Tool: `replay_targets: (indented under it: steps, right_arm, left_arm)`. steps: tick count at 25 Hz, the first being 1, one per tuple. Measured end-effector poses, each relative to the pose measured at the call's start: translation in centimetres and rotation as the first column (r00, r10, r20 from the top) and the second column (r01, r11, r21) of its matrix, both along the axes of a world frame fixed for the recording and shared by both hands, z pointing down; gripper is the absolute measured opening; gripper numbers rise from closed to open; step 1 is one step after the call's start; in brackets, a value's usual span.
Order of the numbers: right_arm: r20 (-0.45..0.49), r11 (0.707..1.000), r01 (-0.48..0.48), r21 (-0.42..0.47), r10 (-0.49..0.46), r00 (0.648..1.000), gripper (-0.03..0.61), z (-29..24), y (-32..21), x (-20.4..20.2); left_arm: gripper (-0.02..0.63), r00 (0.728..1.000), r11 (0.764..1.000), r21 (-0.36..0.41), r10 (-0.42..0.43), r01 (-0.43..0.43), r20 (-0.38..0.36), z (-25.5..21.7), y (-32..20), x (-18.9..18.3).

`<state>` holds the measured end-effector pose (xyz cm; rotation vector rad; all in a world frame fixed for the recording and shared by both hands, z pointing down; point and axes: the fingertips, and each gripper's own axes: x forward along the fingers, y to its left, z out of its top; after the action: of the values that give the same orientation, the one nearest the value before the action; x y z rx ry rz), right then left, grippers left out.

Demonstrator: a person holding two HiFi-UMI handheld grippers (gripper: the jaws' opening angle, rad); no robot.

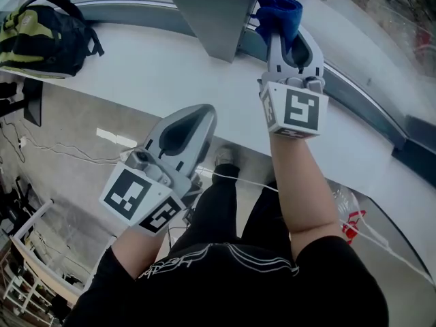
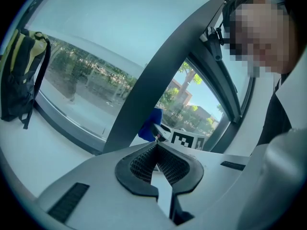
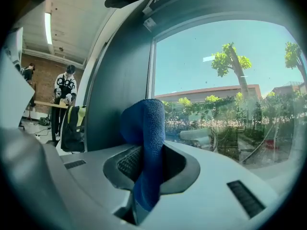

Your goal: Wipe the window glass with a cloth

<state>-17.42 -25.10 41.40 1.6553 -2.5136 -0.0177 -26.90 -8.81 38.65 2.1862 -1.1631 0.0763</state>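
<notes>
Cloth, then: where?
— Fuzzy blue microfibre cloth (image 3: pixel 144 138), folded, pinched between the right gripper's (image 3: pixel 146 164) ribbed black fingers (image 3: pixel 125 163), close to the window glass (image 3: pixel 230 104) beside a grey pillar (image 3: pixel 117 95).
Left gripper (image 2: pixel 156 152)?
— Fingers pressed together, nothing between. Only the right gripper view shows a person (image 3: pixel 64 92) far off.

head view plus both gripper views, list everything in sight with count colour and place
cloth: one, blue, clamped in the right gripper, beside the post
window glass: panes either side of the post, clear
post: one, grey, between the panes
sill: one, white, below the glass
backpack: one, black and yellow-green, on the sill, far left
bystander: one, black-and-white top, background indoors
left gripper: one, grey, jaws shut, empty
right gripper: one, grey, shut on the cloth
right forearm: one, bare, below the right gripper
</notes>
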Motion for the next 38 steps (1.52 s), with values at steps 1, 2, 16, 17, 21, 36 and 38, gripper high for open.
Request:
replay_targets:
  steps: [1,2,16,17,21,36,38]
  right_arm:
    - [-0.009,1.0,-0.002,0.001,0.002,1.0,0.063,0.1,-0.4,0.0]
    - [-0.016,1.0,-0.006,0.001,0.007,1.0,0.063,0.3,-0.7,0.1]
    - [-0.007,0.997,-0.076,0.002,0.076,0.997,0.063,0.3,-0.7,5.9]
    - [-0.018,0.997,-0.079,0.009,0.079,0.997,0.063,0.3,-0.5,6.8]
    - [-0.032,0.997,-0.077,0.016,0.077,0.996,0.063,0.1,0.2,10.3]
    - [-0.053,0.976,-0.218,-0.003,0.218,0.975,0.063,1.6,4.1,30.1]
    - [-0.061,0.974,-0.226,0.009,0.226,0.972,0.063,1.5,4.6,32.7]
  left_arm:
    - [0.006,1.0,1.0,-0.002,-0.001,0.001,-0.001,0.1,0.0,0.1]
    - [0.006,1.0,1.0,-0.004,-0.001,0.001,-0.001,0.2,-0.1,0.2]
    - [0.006,0.998,0.998,-0.019,0.068,-0.068,-0.001,0.8,0.1,6.4]
    - [0.006,0.997,0.997,-0.018,0.076,-0.076,-0.002,0.7,0.1,7.2]
    - [0.006,0.993,0.993,-0.024,0.116,-0.116,-0.005,0.8,0.5,11.0]
    - [0.006,0.964,0.962,-0.064,0.263,-0.264,-0.031,2.6,3.2,27.1]
    - [0.005,0.959,0.957,-0.07,0.28,-0.282,-0.039,3.0,3.8,29.6]
